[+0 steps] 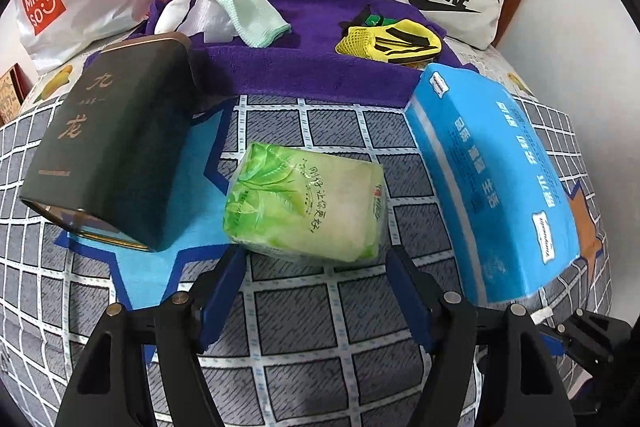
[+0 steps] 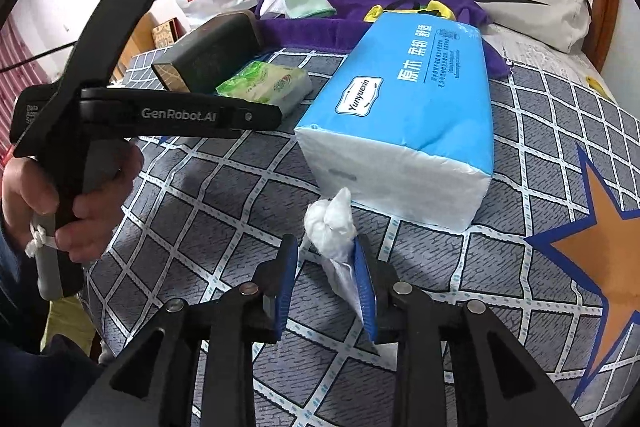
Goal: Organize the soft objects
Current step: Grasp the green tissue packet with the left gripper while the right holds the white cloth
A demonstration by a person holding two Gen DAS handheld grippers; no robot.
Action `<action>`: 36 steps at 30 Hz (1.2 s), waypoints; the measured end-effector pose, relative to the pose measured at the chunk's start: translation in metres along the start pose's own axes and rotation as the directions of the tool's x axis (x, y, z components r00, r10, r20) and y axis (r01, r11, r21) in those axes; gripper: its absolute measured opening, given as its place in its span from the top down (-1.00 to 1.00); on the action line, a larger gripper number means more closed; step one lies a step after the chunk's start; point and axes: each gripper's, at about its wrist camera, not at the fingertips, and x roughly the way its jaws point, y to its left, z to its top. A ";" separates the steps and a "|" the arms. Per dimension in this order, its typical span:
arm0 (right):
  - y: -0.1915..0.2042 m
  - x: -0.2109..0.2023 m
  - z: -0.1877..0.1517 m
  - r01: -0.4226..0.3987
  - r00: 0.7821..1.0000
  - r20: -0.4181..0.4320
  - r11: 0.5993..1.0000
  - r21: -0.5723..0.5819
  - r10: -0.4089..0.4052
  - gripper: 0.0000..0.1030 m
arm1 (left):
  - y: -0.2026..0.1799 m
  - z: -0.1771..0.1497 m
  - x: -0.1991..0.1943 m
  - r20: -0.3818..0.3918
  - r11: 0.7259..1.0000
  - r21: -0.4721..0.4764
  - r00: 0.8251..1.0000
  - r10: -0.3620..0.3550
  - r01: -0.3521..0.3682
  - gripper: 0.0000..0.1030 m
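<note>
Right, my right tongs (image 2: 326,283) are parted a little, the crumpled white tissue wad (image 2: 330,223) between the blue pads: it lies against the right pad, clear of the left, so I'd call it loose, not pinched. It's down on the checked bedspread (image 2: 224,227), just in front of the blue tissue pack (image 2: 412,115). Feather-light, squashy stuff; a gentle squeeze across its bulk should do. My left tongs (image 1: 316,267) stand wide and empty, straddling the near edge of the green tissue packet (image 1: 304,199), no contact yet. That one's soft with slick wrap, so I'd grip across the short sides, firmly. The dark box (image 1: 108,147) sits just left, looks rigid; purple towel (image 1: 304,75) behind holds socks (image 1: 244,15)
</note>
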 end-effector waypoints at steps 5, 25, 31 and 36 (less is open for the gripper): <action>0.000 0.000 0.000 0.042 0.999 0.006 0.999 -0.007 -0.042 0.65 | -0.006 0.001 0.001 0.003 0.999 0.042 1.000 0.030 -0.030 -0.20; 0.018 -0.018 0.002 0.050 0.999 -0.012 0.999 -0.009 -0.050 0.66 | 0.022 -0.008 -0.040 0.069 0.992 0.042 0.990 -0.123 0.121 0.13; 0.019 -0.012 -0.002 0.039 0.998 -0.040 0.999 -0.006 -0.040 0.66 | 0.009 0.007 -0.037 0.104 0.994 0.022 0.989 -0.106 0.105 -0.30; 0.014 -0.007 -0.004 0.019 0.998 -0.053 1.000 0.004 -0.019 0.66 | 0.008 0.020 -0.016 0.086 0.998 -0.044 0.996 -0.036 0.040 -0.30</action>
